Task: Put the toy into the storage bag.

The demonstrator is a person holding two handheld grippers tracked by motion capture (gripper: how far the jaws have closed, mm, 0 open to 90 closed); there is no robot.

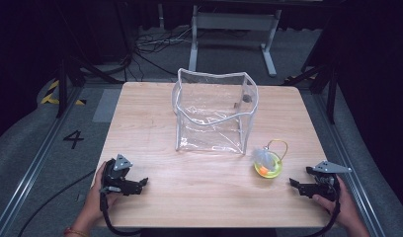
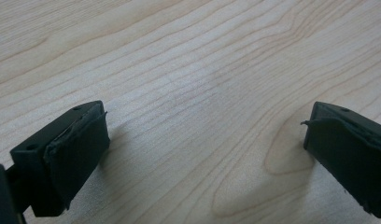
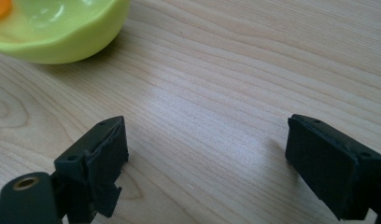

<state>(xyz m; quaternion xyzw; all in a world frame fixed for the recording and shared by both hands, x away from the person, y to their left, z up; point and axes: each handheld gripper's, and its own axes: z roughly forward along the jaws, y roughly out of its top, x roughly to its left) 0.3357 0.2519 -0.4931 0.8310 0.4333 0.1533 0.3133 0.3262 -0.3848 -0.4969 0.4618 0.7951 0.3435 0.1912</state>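
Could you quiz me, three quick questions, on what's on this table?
1. True or false: the right gripper holds the yellow-green toy.
2. Which thing stands nearest the table's far edge?
A. clear plastic bag
B. toy
C. left gripper
3. Fill in: both grippers' jaws are ____.

Key: 1 false, it lies apart on the table; 2 A; 3 open, with only bare wood between them.
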